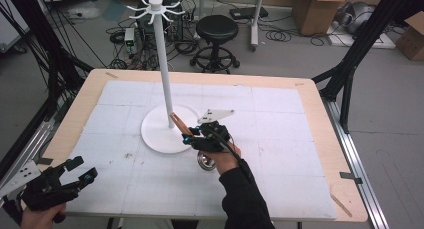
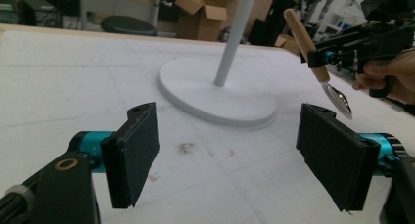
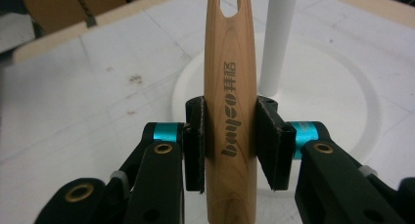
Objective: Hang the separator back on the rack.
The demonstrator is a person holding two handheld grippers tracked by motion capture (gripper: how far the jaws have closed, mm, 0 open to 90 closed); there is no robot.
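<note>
Right tongs (image 1: 187, 135), clamped on the wooden handle of a spoon (image 1: 178, 123) at centre frame beside the white stand (image 1: 162, 64), should keep that firm hold and aim the handle's slot at a hook high on the pole. Left tongs (image 1: 82, 171) hover wide open and empty, lower left. The white-sheeted tabletop (image 1: 280, 139) sits amid cables, a stool (image 1: 216, 31) and cardboard boxes (image 1: 320, 6).

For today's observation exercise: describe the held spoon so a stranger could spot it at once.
Find the white stand rising from its round base mid-table. Just right of its pole, the right gripper clamps a spoon: slotted wooden handle, printed lettering, shiny metal bowl pointing down.
</note>
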